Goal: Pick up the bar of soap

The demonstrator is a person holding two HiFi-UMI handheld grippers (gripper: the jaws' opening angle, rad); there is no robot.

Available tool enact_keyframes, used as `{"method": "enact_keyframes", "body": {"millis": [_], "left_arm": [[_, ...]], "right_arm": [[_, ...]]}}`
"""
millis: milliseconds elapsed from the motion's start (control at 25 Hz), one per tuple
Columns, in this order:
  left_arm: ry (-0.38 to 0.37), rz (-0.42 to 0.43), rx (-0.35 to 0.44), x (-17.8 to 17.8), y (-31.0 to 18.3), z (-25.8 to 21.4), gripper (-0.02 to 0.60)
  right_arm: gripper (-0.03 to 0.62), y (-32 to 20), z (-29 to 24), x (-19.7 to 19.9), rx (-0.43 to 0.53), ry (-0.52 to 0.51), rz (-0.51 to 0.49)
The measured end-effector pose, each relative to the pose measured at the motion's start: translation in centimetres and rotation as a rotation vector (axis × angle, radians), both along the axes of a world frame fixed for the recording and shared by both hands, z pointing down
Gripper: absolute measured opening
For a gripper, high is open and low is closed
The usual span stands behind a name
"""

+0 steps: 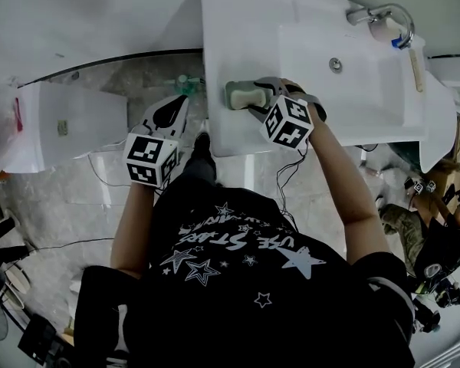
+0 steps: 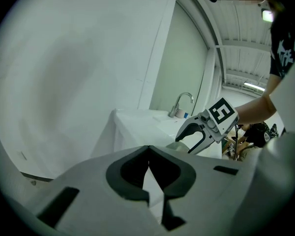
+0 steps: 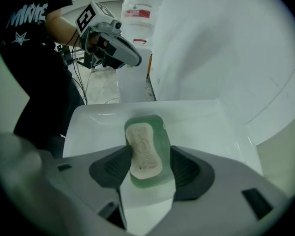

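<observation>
Head view: shows right gripper (image 1: 259, 100) poised over the flat ledge of the sink (image 1: 238, 29), straddling bar of soap (image 1: 253, 96) in green soap dish (image 1: 233, 94); places left gripper (image 1: 182, 102) just off the sink's left edge, above the floor (image 1: 77, 198).

Left gripper view: shows jaws together, tips touching, gripping nothing.

Right gripper view: shows jaws apart, one pad at either side of the soap dish, soap lying between them, no pad on it.

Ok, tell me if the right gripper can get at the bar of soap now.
Probably yes. The right gripper holds its fingers apart either side of the green dish, the bar of soap bare between them; the dish's rim may meet them first.
</observation>
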State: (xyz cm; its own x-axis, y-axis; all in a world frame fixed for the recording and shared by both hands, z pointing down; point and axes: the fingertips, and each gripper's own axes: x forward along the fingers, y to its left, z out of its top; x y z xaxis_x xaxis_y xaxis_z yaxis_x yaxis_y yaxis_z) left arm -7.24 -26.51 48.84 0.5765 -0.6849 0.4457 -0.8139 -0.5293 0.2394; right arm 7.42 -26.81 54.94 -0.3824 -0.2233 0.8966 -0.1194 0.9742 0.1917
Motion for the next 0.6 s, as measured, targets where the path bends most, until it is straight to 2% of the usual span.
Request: {"method": "enact_keyframes", "body": {"millis": [240, 440, 600], "left_arm": [[0.004, 0.006, -0.002, 0.1, -0.5, 0.1, 0.011], [0.006, -0.003, -0.009, -0.4, -0.5, 0.3, 0.011], [0.006, -0.013, -0.011, -1.0, -0.4, 0.5, 0.011]], "right_arm": [[0.229, 0.6, 0.9, -0.5, -0.040, 0.096, -0.108], [0.213, 0.7, 1.4, -0.9, -0.122, 0.144, -0.144], [0.186, 0.7, 2.1, -1.2, -0.118, 0.177, -0.173]]}}
